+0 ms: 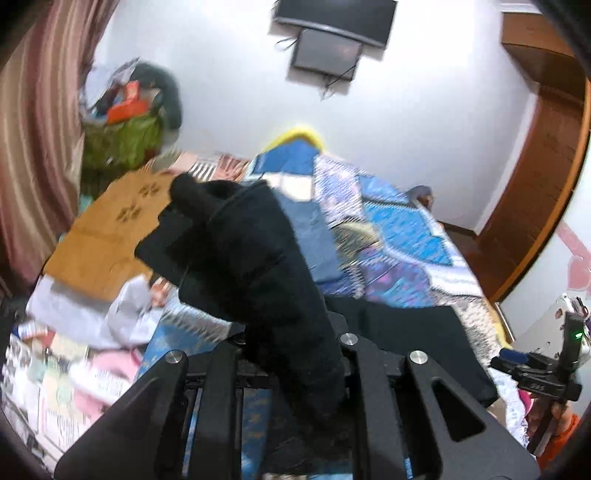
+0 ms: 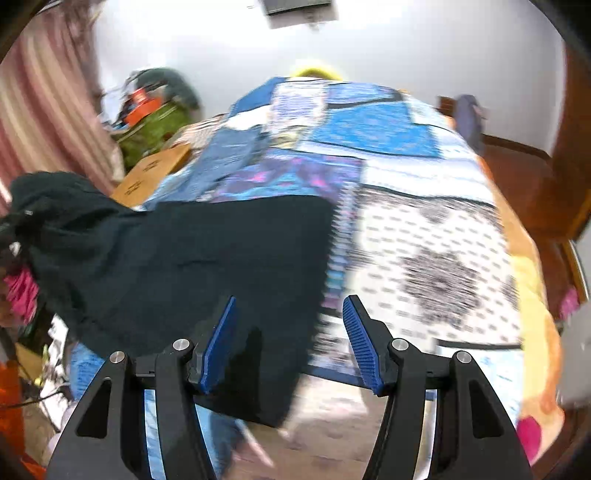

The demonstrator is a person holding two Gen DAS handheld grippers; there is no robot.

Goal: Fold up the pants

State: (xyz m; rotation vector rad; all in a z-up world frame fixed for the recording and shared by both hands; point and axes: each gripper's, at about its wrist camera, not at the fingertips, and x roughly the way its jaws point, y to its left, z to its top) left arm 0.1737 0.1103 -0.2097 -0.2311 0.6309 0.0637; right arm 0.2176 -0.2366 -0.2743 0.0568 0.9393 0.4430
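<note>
Even, bright indoor light is filling both views; motion blur is smearing the bedspread (image 2: 424, 258) (worst near the edges), fisheye bending everything.

I'm working in a home bedroom: a bed (image 2: 443, 229) under a patchwork quilt (image 1: 399, 229), a striped curtain (image 1: 33, 147), a wall-mounted screen (image 1: 332, 22) and a wooden door (image 1: 535, 166).

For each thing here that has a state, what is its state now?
Pants: one end lifted and bunched, the rest flat on the bed.
Left gripper: shut on pants.
Right gripper: open, holds nothing.
Bed: covered by a patterned quilt.
</note>
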